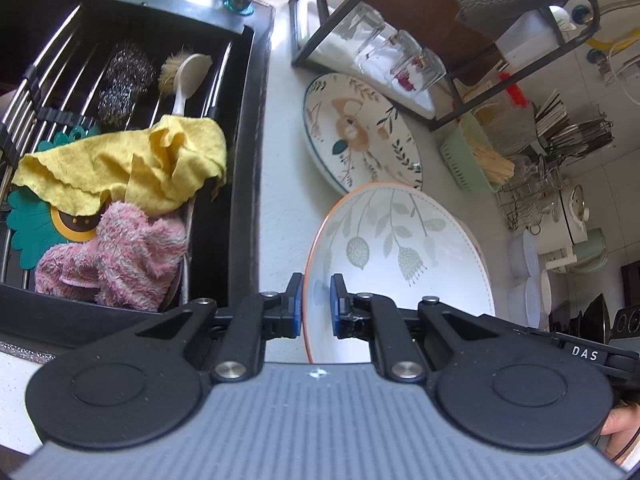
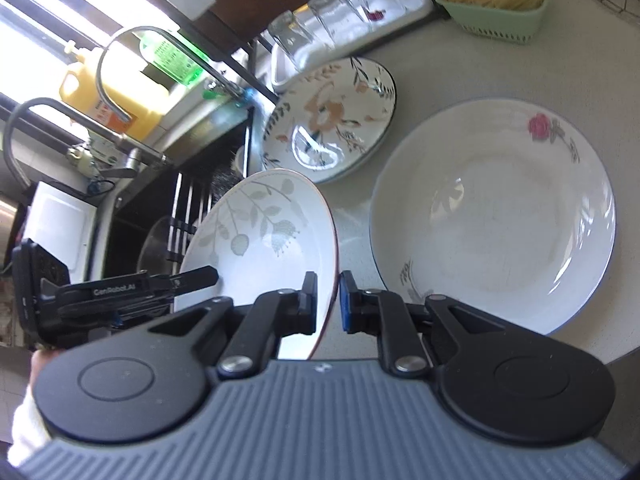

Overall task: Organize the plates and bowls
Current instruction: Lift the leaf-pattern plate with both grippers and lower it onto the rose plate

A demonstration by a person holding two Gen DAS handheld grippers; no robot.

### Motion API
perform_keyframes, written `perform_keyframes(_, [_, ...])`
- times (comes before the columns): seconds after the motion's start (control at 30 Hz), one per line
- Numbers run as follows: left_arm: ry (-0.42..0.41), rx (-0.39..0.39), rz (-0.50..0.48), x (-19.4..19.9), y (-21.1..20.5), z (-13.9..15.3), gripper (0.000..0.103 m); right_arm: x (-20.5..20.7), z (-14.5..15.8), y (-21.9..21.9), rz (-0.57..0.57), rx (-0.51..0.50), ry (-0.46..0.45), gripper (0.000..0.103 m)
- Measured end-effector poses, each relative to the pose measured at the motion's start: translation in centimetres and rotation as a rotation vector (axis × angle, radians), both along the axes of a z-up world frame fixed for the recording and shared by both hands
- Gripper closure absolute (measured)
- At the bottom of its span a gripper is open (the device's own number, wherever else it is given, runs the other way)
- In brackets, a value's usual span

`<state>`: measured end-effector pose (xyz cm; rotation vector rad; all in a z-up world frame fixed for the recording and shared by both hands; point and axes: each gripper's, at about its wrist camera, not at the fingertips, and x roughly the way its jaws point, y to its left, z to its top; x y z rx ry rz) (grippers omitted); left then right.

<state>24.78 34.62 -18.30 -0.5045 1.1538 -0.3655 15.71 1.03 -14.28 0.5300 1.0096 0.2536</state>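
Observation:
A white leaf-pattern plate with an orange rim is held tilted above the counter by both grippers. My left gripper is shut on its near-left rim. My right gripper is shut on its opposite rim; the plate also shows in the right wrist view, with the left gripper at its far side. A floral plate with a blue rim lies on the counter beyond, and shows in the right wrist view too. A large white plate with a rose lies on the counter to the right.
A black sink on the left holds a yellow cloth, pink cloth, scourer and brush. A black rack with upturned glasses stands behind the plates. A green basket, cutlery holder and faucet are nearby.

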Motion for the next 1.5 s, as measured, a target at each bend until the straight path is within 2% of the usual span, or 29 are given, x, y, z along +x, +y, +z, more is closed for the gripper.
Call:
perform_keyframes(0.2, [-0.014,-0.024,0.021,0.8,-2.4,1.8,0.09,0.3,1.6,-2.3,0.005,-0.007,-0.057,0.089])
perform_keyframes(0.4, [-0.015,-0.013,-0.018,1.4,-5.5,2.6,0.09,0.9,1.1,-5.4,-0.025,0.025,-0.066,0.089])
perform_keyframes(0.7, [0.015,0.008,-0.086,1.6,-10.3,1.6,0.09,0.5,-1.2,-9.5,-0.068,0.034,-0.051,0.089])
perform_keyframes(0.8, [0.047,0.01,-0.111,1.4,-12.3,0.4,0.09,0.3,-2.5,-11.1,-0.088,0.026,-0.023,0.089])
perform_keyframes(0.93, [0.068,0.04,-0.136,1.4,-14.3,-0.8,0.09,0.2,-3.6,-12.3,-0.09,0.009,-0.006,0.089])
perform_keyframes(1.23, [0.071,0.107,-0.149,2.6,-17.0,-1.1,0.09,1.2,-4.8,-13.8,-0.074,-0.011,0.003,0.089])
perform_keyframes(1.43, [0.09,0.149,-0.164,2.7,-18.9,-1.7,0.09,1.9,-5.6,-14.6,-0.049,-0.071,0.014,0.089])
perform_keyframes(1.5, [0.083,0.191,-0.18,2.7,-19.8,-1.8,0.09,2.1,-5.9,-14.7,-0.038,-0.094,0.014,0.089])
